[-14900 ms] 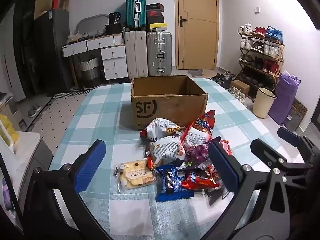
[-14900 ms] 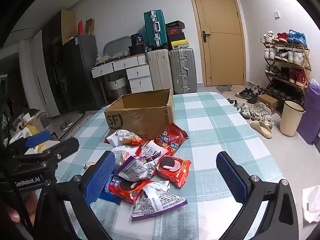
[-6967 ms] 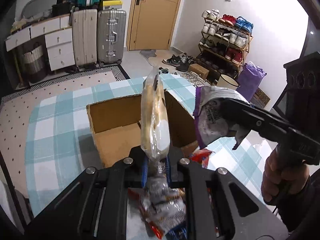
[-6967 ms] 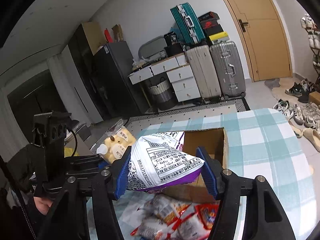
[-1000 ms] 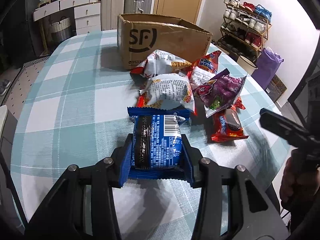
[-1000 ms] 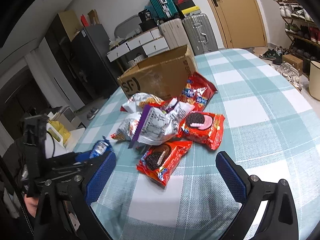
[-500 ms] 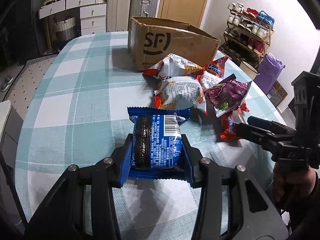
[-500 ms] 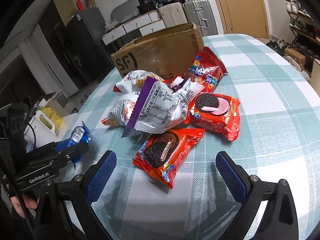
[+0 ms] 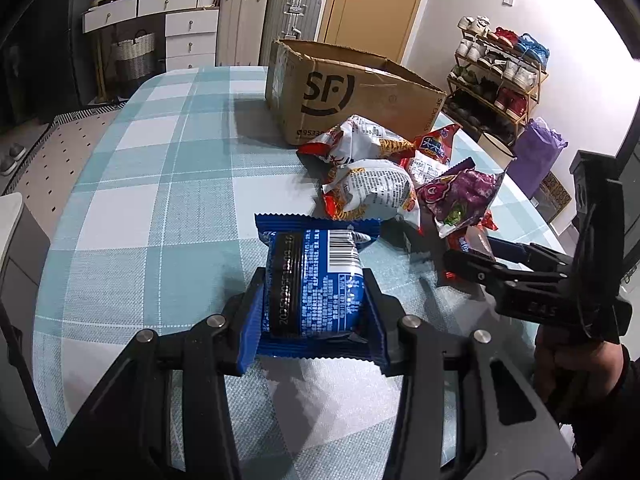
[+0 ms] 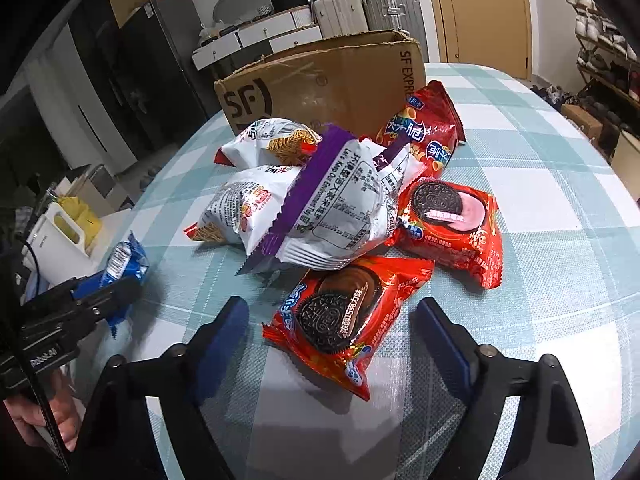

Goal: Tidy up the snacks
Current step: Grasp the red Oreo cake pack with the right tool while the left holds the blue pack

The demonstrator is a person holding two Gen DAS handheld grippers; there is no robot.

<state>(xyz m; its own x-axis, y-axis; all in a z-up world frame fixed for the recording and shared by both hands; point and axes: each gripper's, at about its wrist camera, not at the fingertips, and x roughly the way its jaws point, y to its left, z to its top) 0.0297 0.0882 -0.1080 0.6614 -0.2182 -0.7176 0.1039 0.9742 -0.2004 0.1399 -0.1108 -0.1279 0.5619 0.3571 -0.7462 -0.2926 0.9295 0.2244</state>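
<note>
Seven snack packets, one cardboard box (image 10: 320,80), two tongs.
Left tongs (image 9: 314,300) pinching one blue cookie packet (image 9: 314,280) above the desk (image 9: 160,168); right tongs (image 10: 332,332) spread, just been closing around one red cookie packet (image 10: 344,312), pads not touching; five more packets heaped before the box.

Checked table (image 10: 532,196) — cardboard box (image 10: 320,80) and snack packets (image 10: 332,216) lie on it.

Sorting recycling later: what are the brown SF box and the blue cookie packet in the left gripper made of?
Brown SF box: looks like matte corrugated cardboard, with frayed, dented edges. Blue cookie packet: apparently glossy plastic film, with glare, wrinkles and crimped zigzag end seals.
</note>
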